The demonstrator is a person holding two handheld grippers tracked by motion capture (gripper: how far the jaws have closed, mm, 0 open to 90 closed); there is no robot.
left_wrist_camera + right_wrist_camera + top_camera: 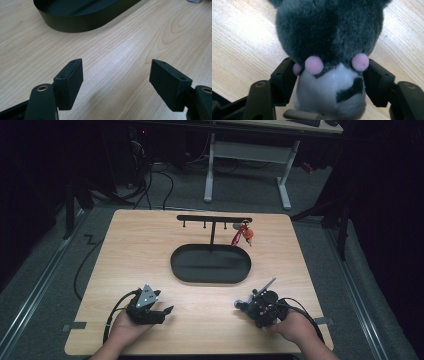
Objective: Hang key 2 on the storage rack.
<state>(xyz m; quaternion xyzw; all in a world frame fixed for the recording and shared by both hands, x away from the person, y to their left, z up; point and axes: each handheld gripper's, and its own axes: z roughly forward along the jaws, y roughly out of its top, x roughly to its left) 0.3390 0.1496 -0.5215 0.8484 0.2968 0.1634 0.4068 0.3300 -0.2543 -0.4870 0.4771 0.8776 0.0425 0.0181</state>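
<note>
A dark grey plush toy (329,30) with pink pompoms and a pale grey-white lower part lies on the wooden table (242,37). My right gripper (329,82) has a pad against each side of its pale part. In the high view this gripper (248,306) rests low at the table's front right, with the plush toy (242,305) at its tip. My left gripper (116,82) is open over bare wood with nothing between its fingers. From above, it (162,307) sits at the front left.
A black oval tray (210,276) lies at the table's centre, and its wall (75,23) also appears in the left gripper view. Behind it stands a black T-shaped hook rack (214,218) with a red keychain (242,234) hanging at its right end. A desk frame stands beyond the table.
</note>
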